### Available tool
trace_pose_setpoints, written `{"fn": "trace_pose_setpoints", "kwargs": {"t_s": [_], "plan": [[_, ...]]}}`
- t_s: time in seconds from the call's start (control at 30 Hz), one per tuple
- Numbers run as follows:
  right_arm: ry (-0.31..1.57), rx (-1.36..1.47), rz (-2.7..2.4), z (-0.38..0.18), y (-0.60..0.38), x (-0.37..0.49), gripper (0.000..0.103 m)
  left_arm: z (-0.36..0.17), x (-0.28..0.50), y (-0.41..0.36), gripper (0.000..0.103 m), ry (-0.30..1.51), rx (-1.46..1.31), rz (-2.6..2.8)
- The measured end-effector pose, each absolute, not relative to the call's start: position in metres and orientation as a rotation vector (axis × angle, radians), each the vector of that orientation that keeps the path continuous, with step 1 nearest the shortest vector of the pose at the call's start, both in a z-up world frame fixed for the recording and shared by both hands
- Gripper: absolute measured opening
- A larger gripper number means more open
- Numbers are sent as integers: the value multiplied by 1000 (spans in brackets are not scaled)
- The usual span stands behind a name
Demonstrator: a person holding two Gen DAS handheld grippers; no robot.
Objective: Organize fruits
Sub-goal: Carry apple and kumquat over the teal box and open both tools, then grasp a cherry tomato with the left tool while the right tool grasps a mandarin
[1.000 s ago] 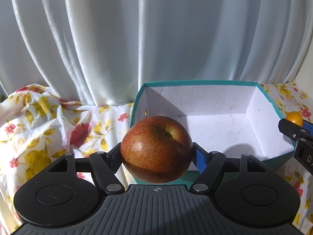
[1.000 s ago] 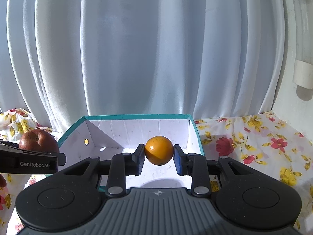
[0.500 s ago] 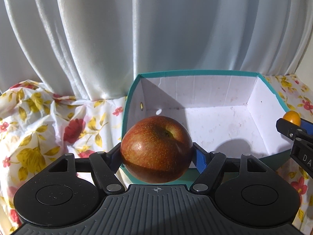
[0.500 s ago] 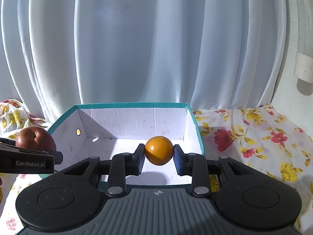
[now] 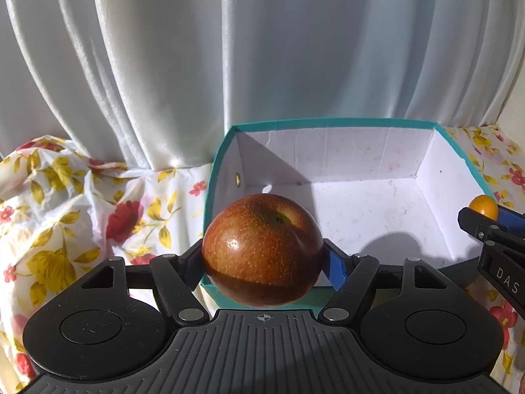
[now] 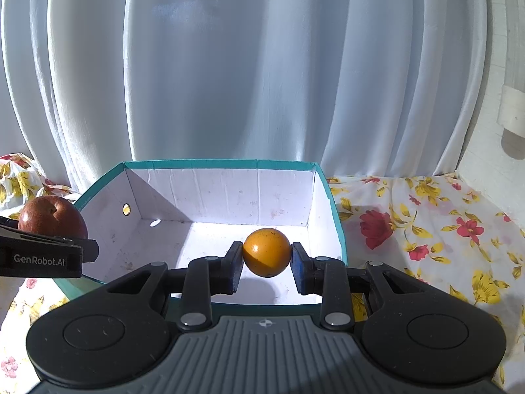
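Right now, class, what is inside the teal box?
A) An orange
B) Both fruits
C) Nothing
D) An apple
C: the box shows only its bare white floor, while the apple sits clamped in the left claw and the orange in the right claw.

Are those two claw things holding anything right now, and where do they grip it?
Yes. The left hand-held gripper clamps the apple by its opposite sides. The right hand-held gripper pinches the orange the same way, across its middle.
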State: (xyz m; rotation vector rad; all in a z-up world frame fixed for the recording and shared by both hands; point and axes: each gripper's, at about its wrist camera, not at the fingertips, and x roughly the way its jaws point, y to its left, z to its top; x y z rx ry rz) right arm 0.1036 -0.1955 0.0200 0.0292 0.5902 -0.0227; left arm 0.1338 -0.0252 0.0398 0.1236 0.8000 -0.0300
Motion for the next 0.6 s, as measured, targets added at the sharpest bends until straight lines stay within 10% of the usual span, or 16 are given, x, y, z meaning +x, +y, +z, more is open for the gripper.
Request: {"fn": "trace_pose_setpoints", "kwargs": {"t_s": [0.23, 0.47, 0.6], "plan": [[578, 33, -33, 22, -197, 100, 33, 38, 136, -24, 79, 798, 127, -13], [478, 45, -32, 37, -201, 74, 89, 56, 119, -17, 85, 693, 108, -28], [411, 39, -11, 45, -204, 51, 102, 66, 98, -3, 86, 637, 78, -40]]}}
